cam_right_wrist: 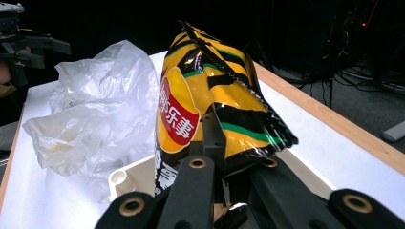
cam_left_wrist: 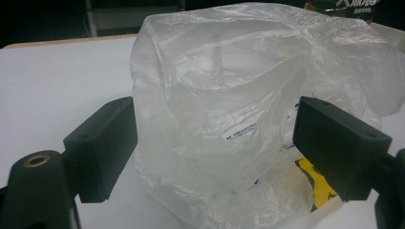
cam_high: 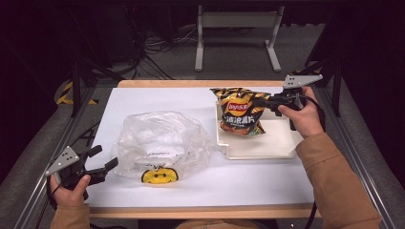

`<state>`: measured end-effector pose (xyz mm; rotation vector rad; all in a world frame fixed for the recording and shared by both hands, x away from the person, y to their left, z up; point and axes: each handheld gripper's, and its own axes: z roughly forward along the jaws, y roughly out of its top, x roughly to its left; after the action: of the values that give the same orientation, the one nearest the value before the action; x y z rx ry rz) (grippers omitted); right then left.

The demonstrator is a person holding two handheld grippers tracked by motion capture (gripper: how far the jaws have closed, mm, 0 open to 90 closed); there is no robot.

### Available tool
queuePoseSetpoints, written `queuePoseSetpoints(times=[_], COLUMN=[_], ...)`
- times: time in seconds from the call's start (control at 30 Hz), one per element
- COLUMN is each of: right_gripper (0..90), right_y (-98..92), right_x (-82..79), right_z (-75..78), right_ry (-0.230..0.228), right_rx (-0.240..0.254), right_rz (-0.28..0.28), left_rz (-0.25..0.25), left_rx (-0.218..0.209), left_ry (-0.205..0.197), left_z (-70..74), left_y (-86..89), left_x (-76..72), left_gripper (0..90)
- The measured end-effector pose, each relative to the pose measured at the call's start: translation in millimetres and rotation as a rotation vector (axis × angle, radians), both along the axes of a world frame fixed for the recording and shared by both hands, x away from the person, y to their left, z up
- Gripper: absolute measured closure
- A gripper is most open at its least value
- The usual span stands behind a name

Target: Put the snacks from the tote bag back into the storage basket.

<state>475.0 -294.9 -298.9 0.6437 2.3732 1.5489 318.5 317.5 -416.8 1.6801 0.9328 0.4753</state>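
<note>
One chip bag pinched by the right gripper, one plastic bag in front of the spread left gripper.

The right gripper (cam_high: 265, 101) has its two jaws pressed together on the edge of the chip bag (cam_high: 239, 117); in the right gripper view the chip bag stands up between them, tilted a little, its lower end over the one white tray (cam_high: 267, 145). The tray sits on the right part of the table (cam_high: 200, 183). The left gripper (cam_high: 106, 159) has its two jaws spread apart and holds nothing; it is at the near left corner of the table, just beside the one clear plastic bag (cam_high: 162, 143). This crumpled bag lies in the middle of the table, left of the tray, and carries one yellow smiley face (cam_high: 160, 176) on its near side. There are two grippers, two bags and one tray.
</note>
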Motion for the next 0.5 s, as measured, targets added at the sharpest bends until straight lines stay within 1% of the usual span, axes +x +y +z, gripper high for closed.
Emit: queuePoseSetpoints(times=[0.13, 0.27, 0.5], right_gripper=[90.0, 89.9, 89.7], right_y=[1.7, 0.7, -0.2], right_x=[4.5, 9.3, 14.8], right_z=[-5.6, -10.9, -16.4], right_ry=[0.015, 0.034, 0.05], right_rx=[-0.008, 0.0, -0.004], right_rz=[0.003, -0.001, 0.003], left_rz=[0.006, 0.012, 0.021], left_rx=[-0.002, -0.002, -0.003], left_ry=[0.001, -0.002, 0.004], left_z=[-0.5, -0.8, -1.6], left_y=[1.0, 3.9, 5.9], left_x=[-2.1, -5.0, -9.1], left_gripper=[15.9, 15.8, 15.6])
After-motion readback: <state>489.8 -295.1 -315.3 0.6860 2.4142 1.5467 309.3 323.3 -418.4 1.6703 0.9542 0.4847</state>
